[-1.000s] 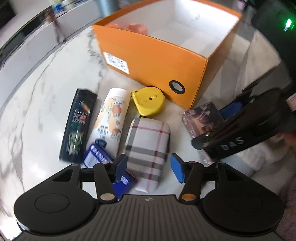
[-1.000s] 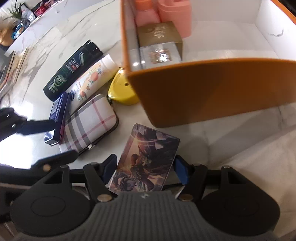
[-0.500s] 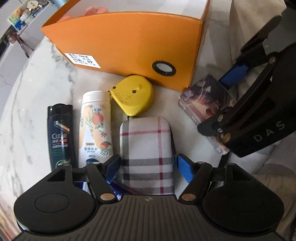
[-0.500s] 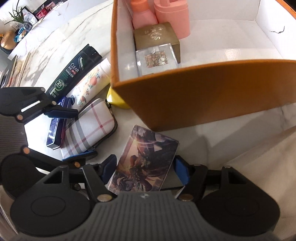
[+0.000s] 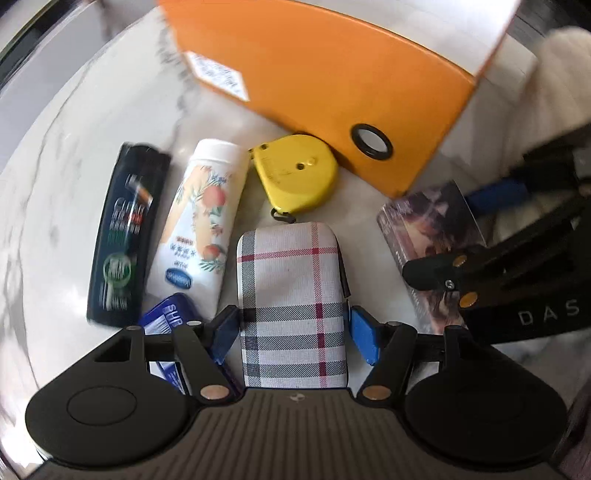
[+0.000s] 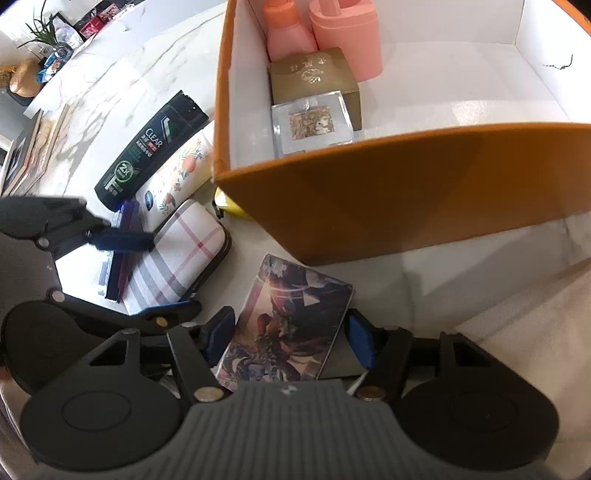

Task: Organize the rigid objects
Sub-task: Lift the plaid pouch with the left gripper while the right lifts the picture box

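Two grabs pending on the counter [image 5: 55,206]: left gripper [image 5: 291,332] jaws just closing, straddling plaid case [image 5: 291,295], not clamped; right gripper [image 6: 288,338] jaws apart around picture box [image 6: 288,325] (light, stiff cardboard, glossy); grip long edges, mid-length.

bottles on the table: two [image 5: 127,236] [image 5: 201,225]
tape measures: one [image 5: 295,173]
plaid cases: one [image 5: 291,306]
orange boxes: one [image 6: 406,199]
pink containers in the box: two [image 6: 288,33] [image 6: 351,37]

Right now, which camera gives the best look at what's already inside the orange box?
The right wrist view: it looks down into the orange box, showing pink bottles and small boxes. The left wrist view shows only its outer wall.
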Available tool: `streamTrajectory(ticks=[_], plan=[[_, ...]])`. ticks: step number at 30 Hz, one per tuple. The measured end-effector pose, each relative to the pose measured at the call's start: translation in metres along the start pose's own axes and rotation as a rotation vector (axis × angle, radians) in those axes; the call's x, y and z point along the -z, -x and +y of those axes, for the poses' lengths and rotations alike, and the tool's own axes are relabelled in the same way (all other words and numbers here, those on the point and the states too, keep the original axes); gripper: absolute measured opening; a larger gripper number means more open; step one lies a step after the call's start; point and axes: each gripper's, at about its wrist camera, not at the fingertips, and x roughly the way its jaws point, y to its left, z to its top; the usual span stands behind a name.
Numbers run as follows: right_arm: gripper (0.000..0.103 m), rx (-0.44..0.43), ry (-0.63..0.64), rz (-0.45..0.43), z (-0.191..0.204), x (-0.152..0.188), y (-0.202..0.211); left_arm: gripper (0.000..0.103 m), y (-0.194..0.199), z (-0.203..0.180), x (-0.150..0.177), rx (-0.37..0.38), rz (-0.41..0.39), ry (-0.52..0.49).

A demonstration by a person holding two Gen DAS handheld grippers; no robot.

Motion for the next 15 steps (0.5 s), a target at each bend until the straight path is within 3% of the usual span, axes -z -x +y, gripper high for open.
streamTrajectory(ticks=[1, 4, 5, 6, 10, 12, 15], plan=[[0.063, -0.005, -0.004, -0.004, -0.001, 0.000, 0.001, 0.075, 0.000, -0.001, 0.002, -0.008, -0.010, 0.036], [0.037, -0.017, 0.007, -0.041, 0.000, 0.000, 0.007, 0.074, 0.002, 0.001, 0.006, -0.010, -0.028, 0.129], [0.023, -0.017, 0.010, -0.044, 0.000, -0.001, 0.009, 0.074, 0.003, 0.001, 0.008, -0.006, -0.033, 0.155], [0.023, -0.014, 0.010, -0.045, -0.001, 0.000, 0.010, 0.074, 0.003, 0.001, 0.010, -0.006, -0.035, 0.171], [0.029, -0.040, -0.028, -0.030, -0.006, 0.002, 0.010, 0.074, 0.006, 0.003, 0.018, 0.007, -0.023, 0.289], [0.047, -0.060, -0.057, -0.026, -0.011, 0.006, 0.010, 0.074, 0.007, 0.004, 0.023, 0.013, -0.030, 0.352], [0.061, -0.095, -0.056, -0.029, -0.010, 0.006, 0.009, 0.075, 0.008, 0.000, 0.029, -0.019, -0.033, 0.370]])
